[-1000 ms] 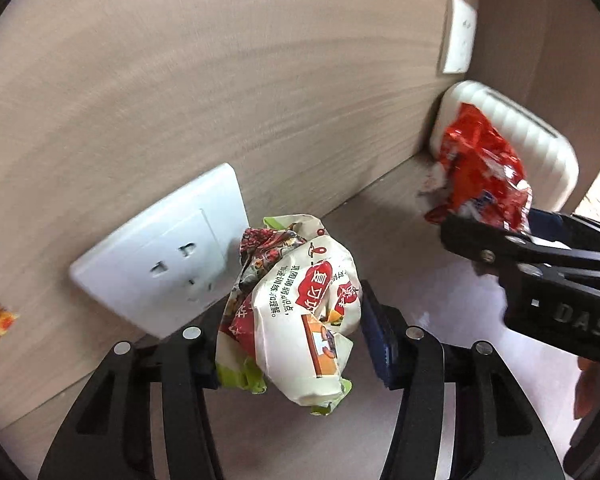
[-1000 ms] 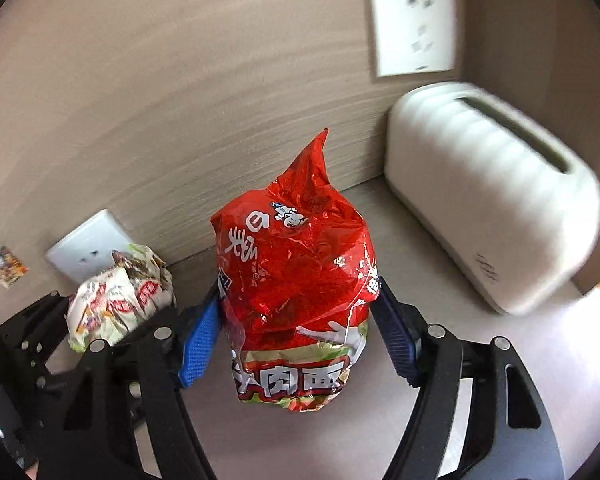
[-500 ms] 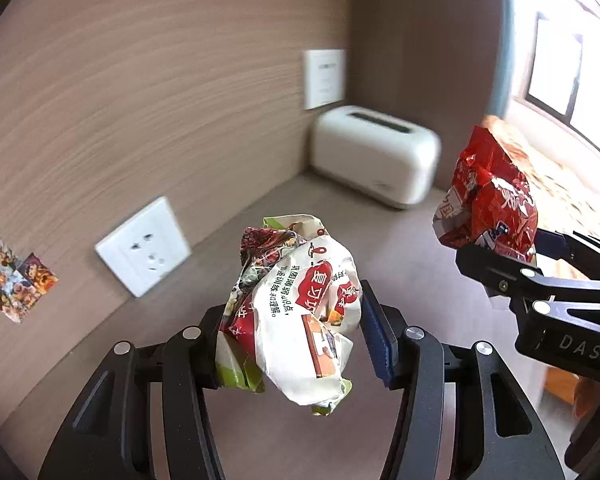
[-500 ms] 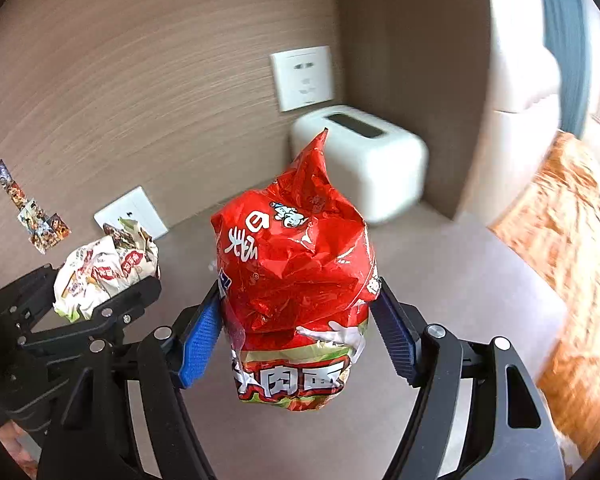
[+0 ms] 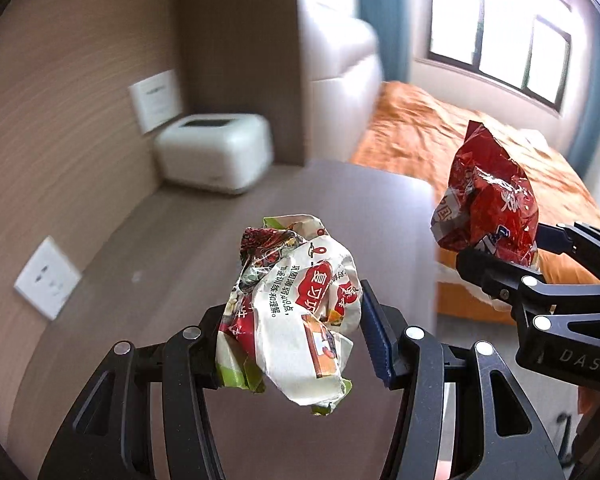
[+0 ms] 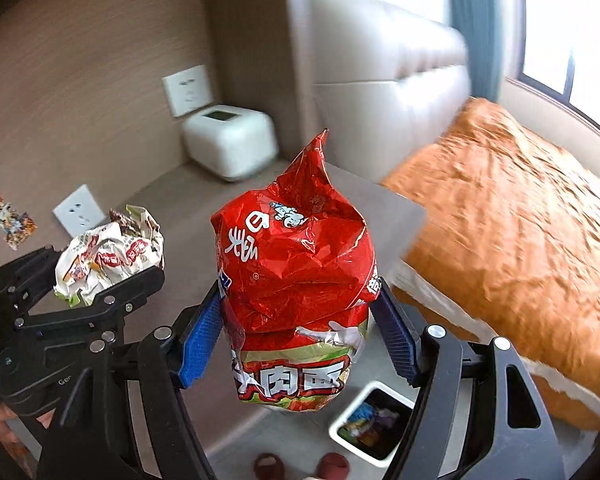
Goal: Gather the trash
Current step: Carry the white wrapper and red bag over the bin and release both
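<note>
Two loads in the air, both clear of the surface [image 5: 148, 264]. Left hand-held gripper [image 5: 296, 332] clamped on a crumpled white wrapper [image 5: 296, 312], pads pressing its sides, the wad bulging above and below the jaws. Right hand-held gripper [image 6: 300, 332] clamped on a red noodle bag [image 6: 296, 280], long axis upright, twisted peak on top, printed end hanging below the blue pads [image 6: 198, 340].

The relation that matters: white bin [image 6: 370, 424] on the floor, low in the right wrist view, just below and slightly right of the red bag's bottom edge (some colourful scraps inside already). Right side judged nearer to it; left wrapper off to the left and a little farther back, over the surface. No bin in the left wrist view.

Room to move: surface edge just behind the red bag, orange bed [image 6: 500, 220] close on the right, a pair of red shoes [image 6: 300, 466] on the floor beside the bin. Narrow gap between surface and bed, so a short drop forward and down probably called for, right first, then left swung across the edge. White appliance [image 5: 216, 156] at the back corner, well apart from both.
</note>
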A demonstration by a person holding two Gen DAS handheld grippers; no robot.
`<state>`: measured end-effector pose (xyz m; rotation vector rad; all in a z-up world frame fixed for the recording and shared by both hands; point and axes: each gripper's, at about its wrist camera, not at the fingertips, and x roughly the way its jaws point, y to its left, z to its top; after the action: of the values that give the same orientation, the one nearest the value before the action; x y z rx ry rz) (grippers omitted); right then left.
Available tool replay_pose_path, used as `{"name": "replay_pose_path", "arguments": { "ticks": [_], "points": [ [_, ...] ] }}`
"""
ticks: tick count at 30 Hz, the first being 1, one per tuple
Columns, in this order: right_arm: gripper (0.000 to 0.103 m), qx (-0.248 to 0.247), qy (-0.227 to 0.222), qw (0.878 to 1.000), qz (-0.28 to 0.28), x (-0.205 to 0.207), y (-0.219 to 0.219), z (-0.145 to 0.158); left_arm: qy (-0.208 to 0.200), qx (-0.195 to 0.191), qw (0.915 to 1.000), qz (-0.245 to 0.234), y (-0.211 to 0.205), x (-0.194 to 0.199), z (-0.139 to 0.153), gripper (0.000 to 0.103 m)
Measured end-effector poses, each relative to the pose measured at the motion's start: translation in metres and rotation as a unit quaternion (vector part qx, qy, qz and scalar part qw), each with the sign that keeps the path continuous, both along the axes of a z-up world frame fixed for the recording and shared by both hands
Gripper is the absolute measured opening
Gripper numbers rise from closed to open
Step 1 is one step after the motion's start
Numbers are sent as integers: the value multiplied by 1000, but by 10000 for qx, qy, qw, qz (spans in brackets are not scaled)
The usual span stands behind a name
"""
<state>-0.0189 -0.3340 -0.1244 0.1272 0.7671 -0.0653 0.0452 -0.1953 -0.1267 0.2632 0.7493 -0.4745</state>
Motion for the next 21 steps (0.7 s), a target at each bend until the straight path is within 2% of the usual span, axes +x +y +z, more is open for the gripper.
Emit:
{"name": "replay_pose_path", "arguments": {
  "ticks": [7,14,17,20,21],
  "points": [
    [72,66,286,9981,-550,-41,-60,-20,242,157,9972,-687,-73,-27,-24,53],
    [72,-40,905,9937,-654,-74,-120,-70,626,465,9900,-1179,-151,-50,-70,53],
    [72,118,1211,9902,-686,-80,-144,-106,800,650,9846,-1409,-176,-53,-105,53],
    [72,199,1515,9857,-704,-83,-163,-152,1019,873,9782,-1585,-199,-53,-152,53],
    [72,227,1596,9844,-710,-83,-168,-167,1143,966,9750,-1643,-208,-53,-176,53]
  ]
}}
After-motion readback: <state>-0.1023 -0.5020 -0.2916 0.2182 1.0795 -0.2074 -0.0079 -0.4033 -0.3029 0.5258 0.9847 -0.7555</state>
